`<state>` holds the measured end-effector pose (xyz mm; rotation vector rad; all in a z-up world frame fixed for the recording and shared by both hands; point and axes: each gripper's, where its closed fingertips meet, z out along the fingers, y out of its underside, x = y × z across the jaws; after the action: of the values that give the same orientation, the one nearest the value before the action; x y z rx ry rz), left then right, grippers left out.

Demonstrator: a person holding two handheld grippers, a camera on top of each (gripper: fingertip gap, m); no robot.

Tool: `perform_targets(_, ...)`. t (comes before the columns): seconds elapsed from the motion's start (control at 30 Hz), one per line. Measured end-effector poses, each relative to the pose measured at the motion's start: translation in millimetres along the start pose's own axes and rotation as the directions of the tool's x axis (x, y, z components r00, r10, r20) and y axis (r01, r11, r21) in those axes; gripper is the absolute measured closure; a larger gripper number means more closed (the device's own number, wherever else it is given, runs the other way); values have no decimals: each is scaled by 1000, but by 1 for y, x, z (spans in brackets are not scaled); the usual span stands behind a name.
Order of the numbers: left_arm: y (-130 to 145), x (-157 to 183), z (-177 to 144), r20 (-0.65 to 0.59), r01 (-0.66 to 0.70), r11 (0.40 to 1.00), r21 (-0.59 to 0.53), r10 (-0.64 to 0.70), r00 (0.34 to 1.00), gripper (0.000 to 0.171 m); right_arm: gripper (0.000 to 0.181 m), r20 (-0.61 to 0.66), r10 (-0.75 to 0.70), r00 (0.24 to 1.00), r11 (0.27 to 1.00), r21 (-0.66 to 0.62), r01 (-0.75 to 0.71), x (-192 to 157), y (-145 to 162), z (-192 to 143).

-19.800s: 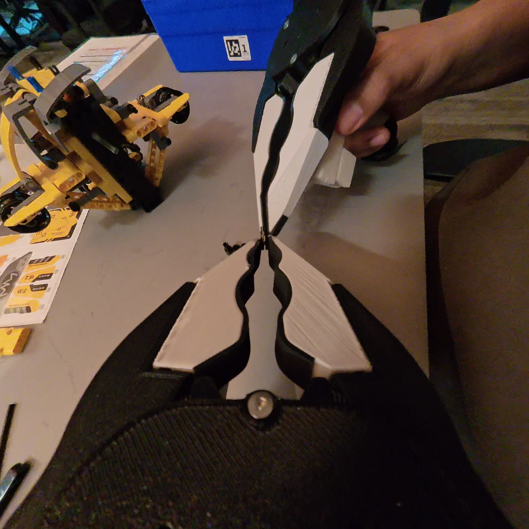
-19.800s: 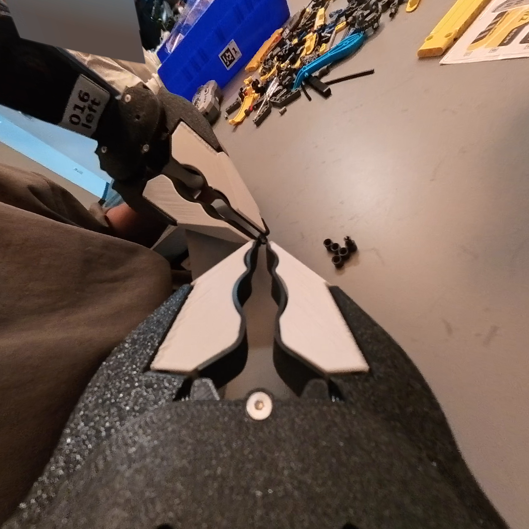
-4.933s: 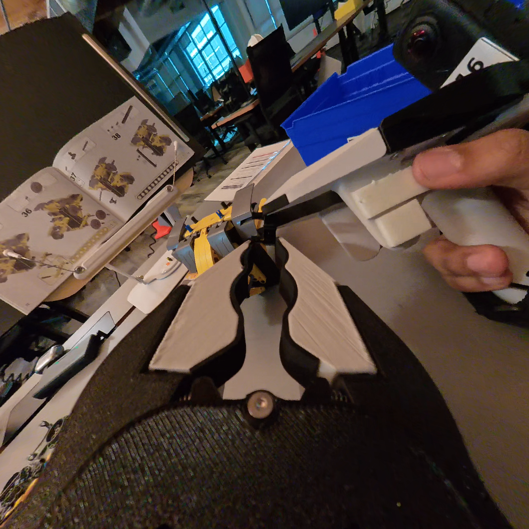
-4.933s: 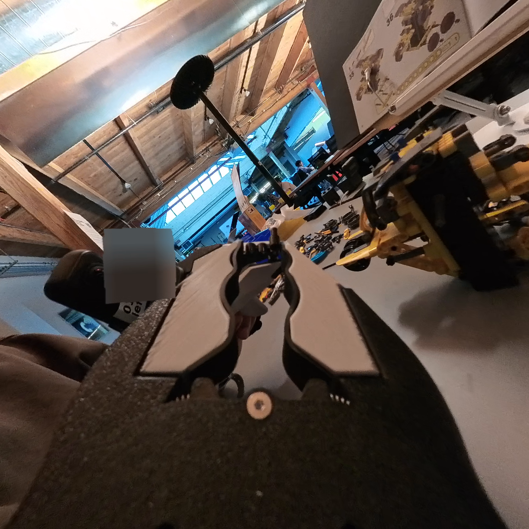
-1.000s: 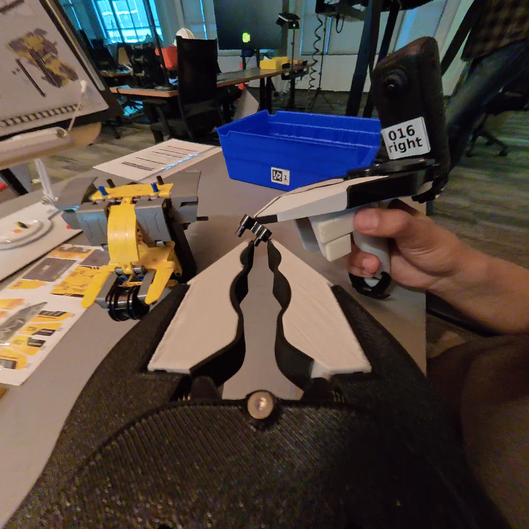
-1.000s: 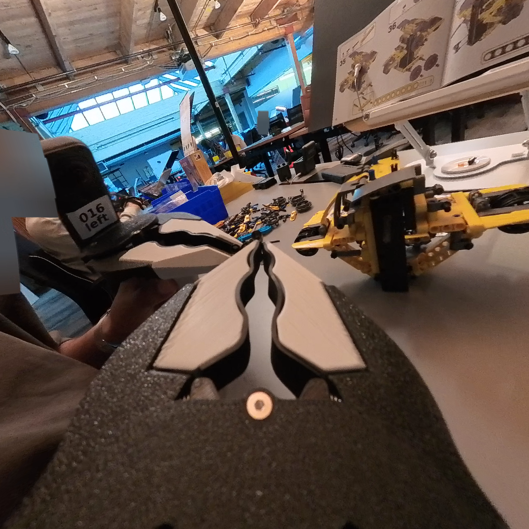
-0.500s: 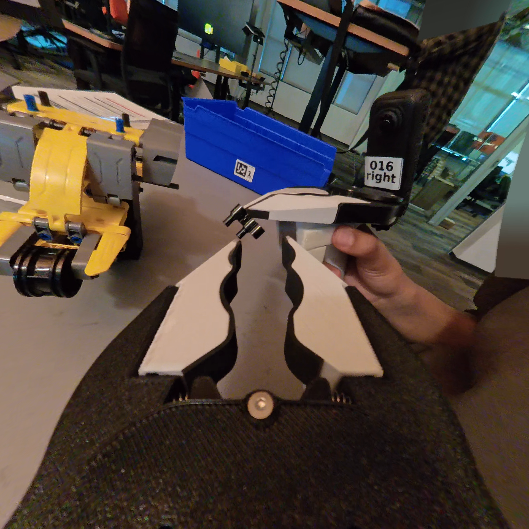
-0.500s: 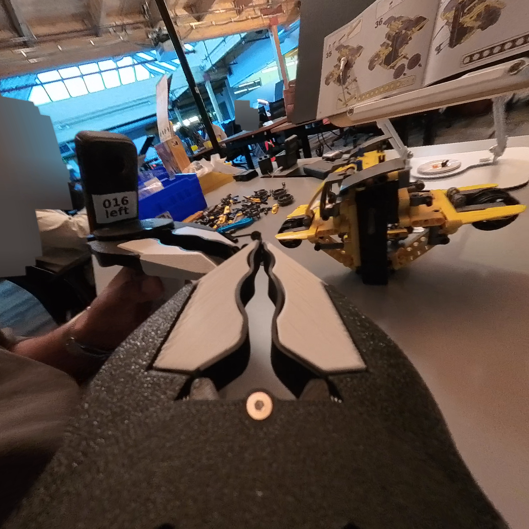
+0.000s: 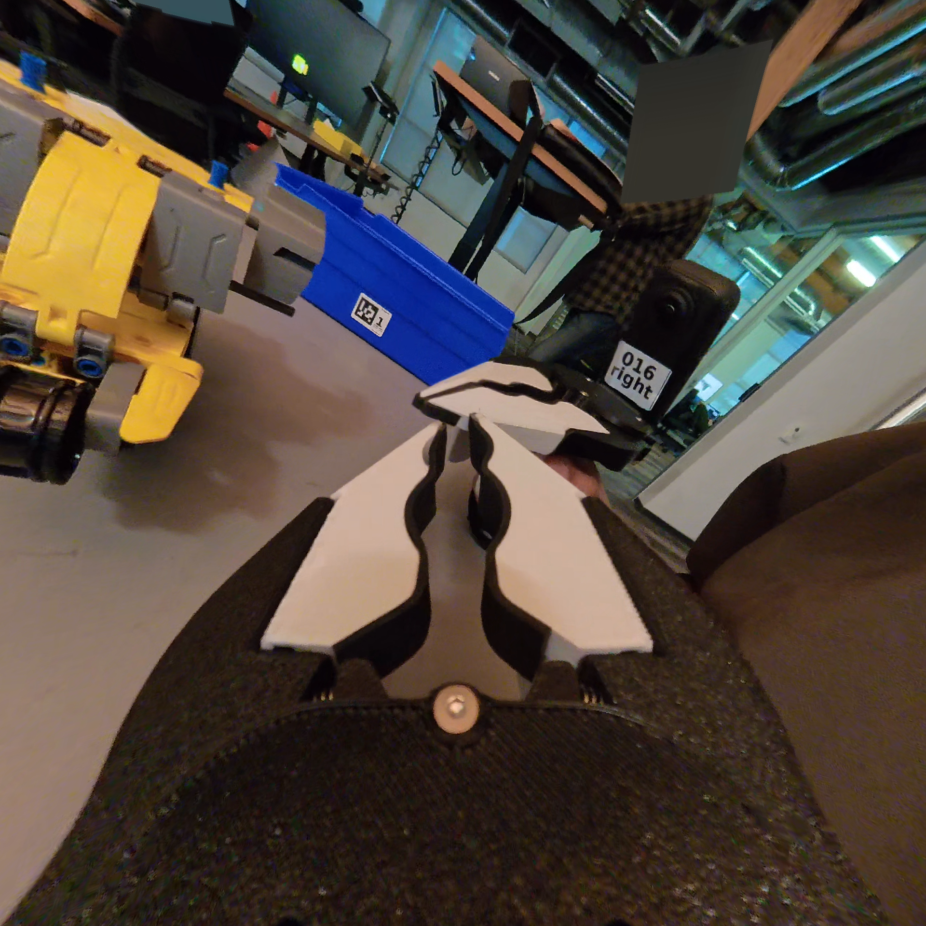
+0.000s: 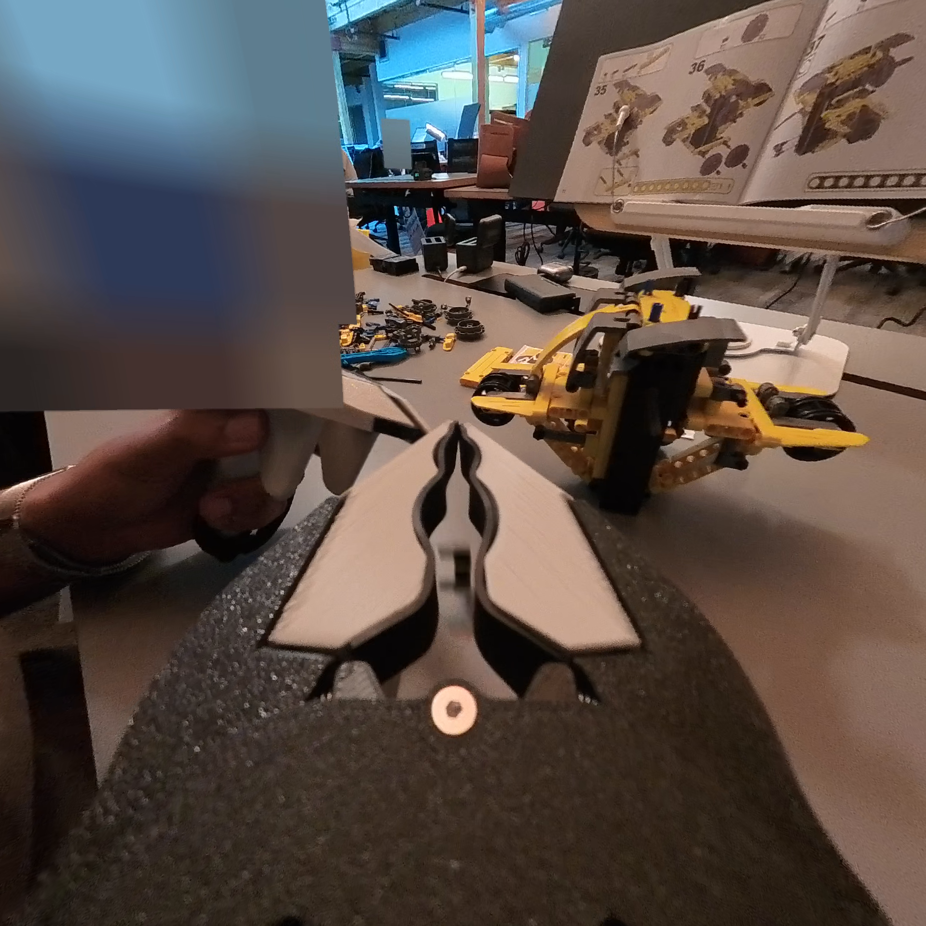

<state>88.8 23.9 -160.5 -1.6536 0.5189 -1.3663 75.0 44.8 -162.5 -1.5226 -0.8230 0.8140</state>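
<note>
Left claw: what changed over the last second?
The left claw opened, then partly closed, and moved close to the tip of the right claw. The small black piece at that tip is now out of sight. The right claw stayed shut; the model stayed on the table.

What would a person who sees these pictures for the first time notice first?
The eye goes first to the yellow and black brick-built vehicle standing on the grey table, right of the shut right gripper. Behind it, an open instruction booklet rests on a white stand. In the left wrist view, a blue bin sits beyond the slightly open left gripper.
</note>
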Motion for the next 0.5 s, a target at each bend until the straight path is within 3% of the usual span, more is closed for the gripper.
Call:
perform_targets(0.2, -2, -15, -7, 80, 2, 1000, 8, -3, 997, 167, 181, -43, 5, 999, 999, -42, -7, 13, 6, -3)
perform_targets(0.37, 0, -17, -10, 107, -23, 1000, -6, 23, 994, 164, 181, -145, -11, 989, 993, -117, -6, 46, 8, -29)
perform_targets(0.5, 6, -15, -5, 100, -35, 999, -38, 39, 994, 162, 169, -72, -1, 997, 968, -252, -17, 39, 26, -49)
